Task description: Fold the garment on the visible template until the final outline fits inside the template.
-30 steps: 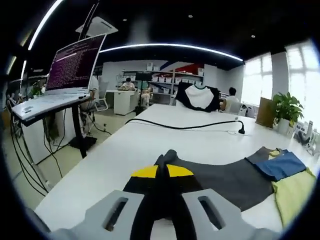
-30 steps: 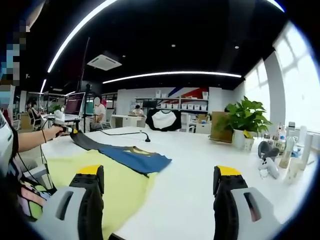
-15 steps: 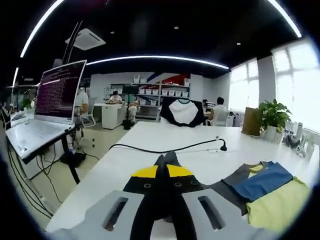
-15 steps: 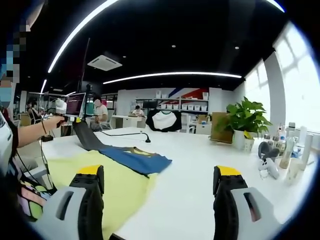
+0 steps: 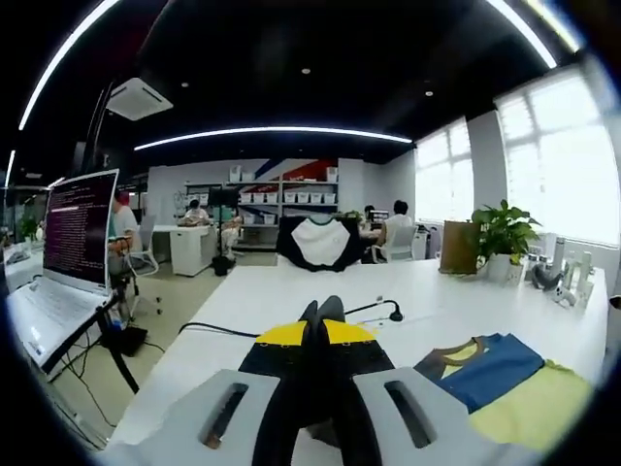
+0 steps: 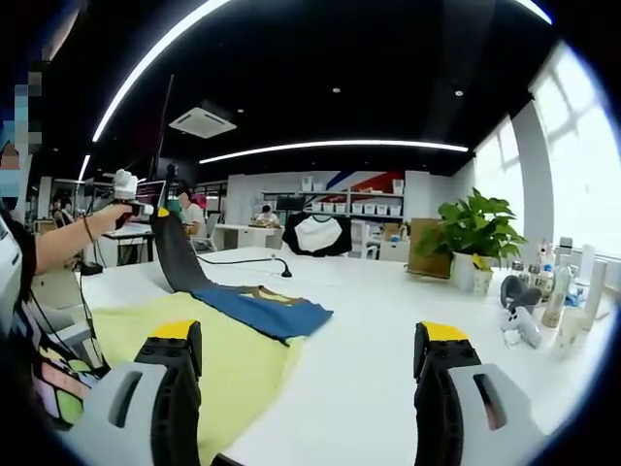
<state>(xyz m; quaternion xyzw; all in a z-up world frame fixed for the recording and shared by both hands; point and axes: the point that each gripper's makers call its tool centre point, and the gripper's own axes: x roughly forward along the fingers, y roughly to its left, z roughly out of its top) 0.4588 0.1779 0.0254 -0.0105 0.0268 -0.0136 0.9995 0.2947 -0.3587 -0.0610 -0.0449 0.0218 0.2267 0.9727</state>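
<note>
The garment lies on the white table (image 6: 388,291): a yellow body (image 6: 209,345), a blue panel (image 6: 267,311) and a dark grey sleeve (image 6: 178,254). In the right gripper view, a hand holds my left gripper (image 6: 155,208) high at the far left, and the sleeve hangs taut from it down to the blue panel. In the left gripper view, my left gripper (image 5: 323,325) is shut on that dark sleeve, with the blue panel (image 5: 490,361) and yellow body (image 5: 532,410) low on the right. My right gripper (image 6: 308,332) hovers open over the garment's near edge, holding nothing.
A laptop (image 5: 73,243) on a stand sits past the table's left edge. A black cable (image 5: 374,309) crosses the table behind the garment. A potted plant (image 6: 466,238) and small bottles (image 6: 553,291) stand at the right side. A black-and-white shirt (image 6: 315,233) hangs at the far end.
The left gripper has risen with the dark sleeve, lifting it off the table until it hangs taut. The right gripper has stayed still and open.
</note>
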